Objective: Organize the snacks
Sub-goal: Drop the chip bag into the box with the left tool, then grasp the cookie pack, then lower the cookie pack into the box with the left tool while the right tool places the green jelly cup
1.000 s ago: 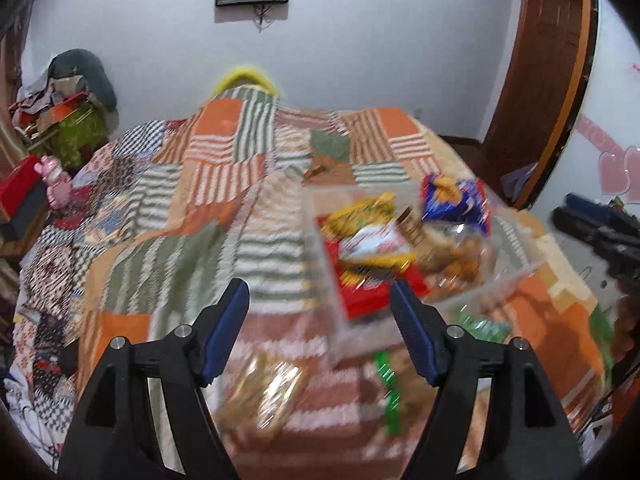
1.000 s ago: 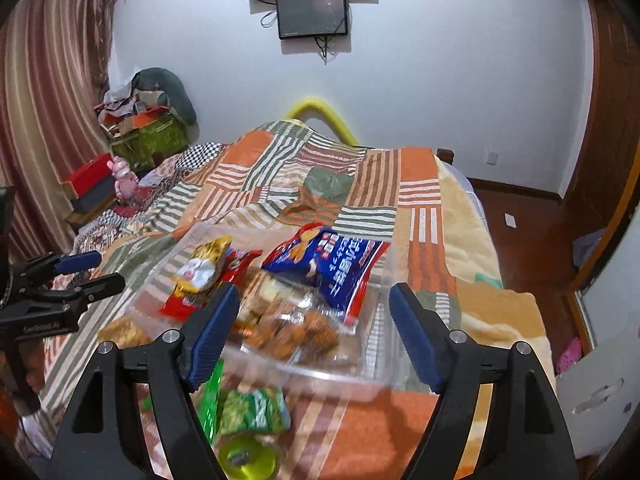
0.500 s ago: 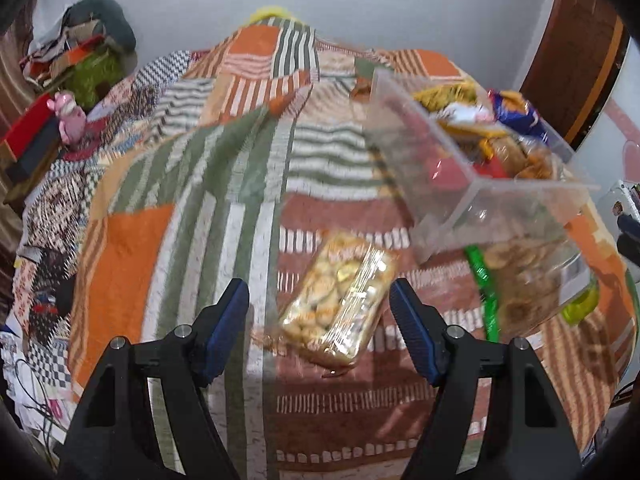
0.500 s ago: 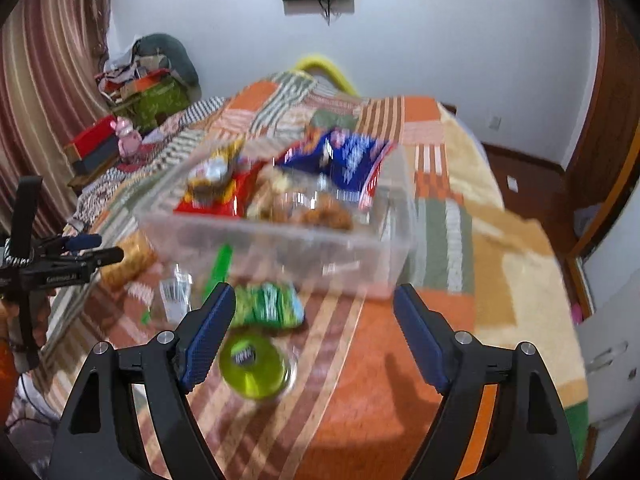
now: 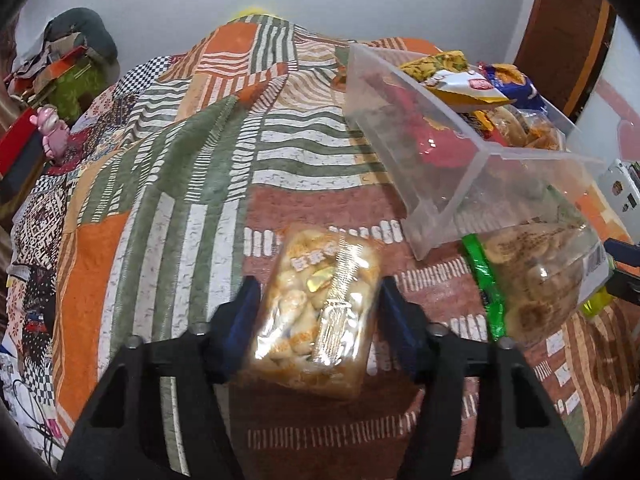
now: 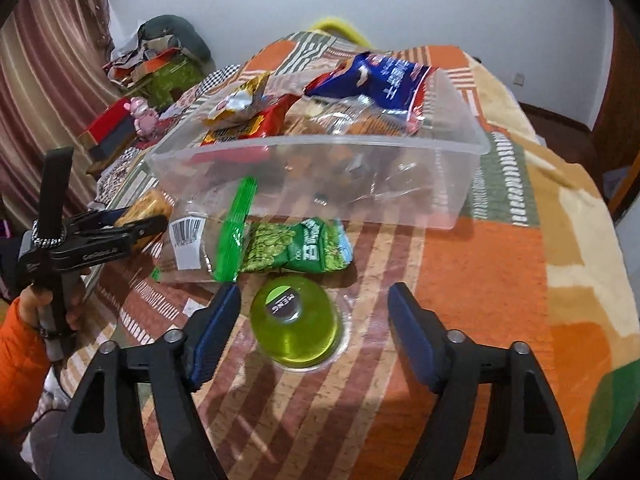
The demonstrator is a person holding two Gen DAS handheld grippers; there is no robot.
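Note:
A clear plastic bin point(image 5: 440, 184) point(image 6: 360, 184) with several snack bags stands on the patchwork bed cover. My left gripper point(image 5: 318, 304) is open with its jaws on either side of a clear pack of golden biscuits point(image 5: 316, 312) lying on the cover; whether the pads touch it is unclear. My right gripper point(image 6: 314, 316) is open around a green jelly cup point(image 6: 296, 320), not touching it. A green pea bag point(image 6: 296, 246) and a clear zip bag of cookies point(image 6: 200, 240) point(image 5: 536, 280) lie in front of the bin. The left gripper also shows in the right wrist view point(image 6: 136, 220).
The bed cover point(image 5: 168, 208) stretches to the left and back. A pink toy point(image 5: 52, 136), red boxes and piled clothes sit at the far left. A wooden door point(image 5: 560, 20) is at the back right. The wall is behind the bed.
Both grippers have lowered and moved forward. The left now straddles the biscuit pack; the right now straddles the green jelly cup. Both remain open.

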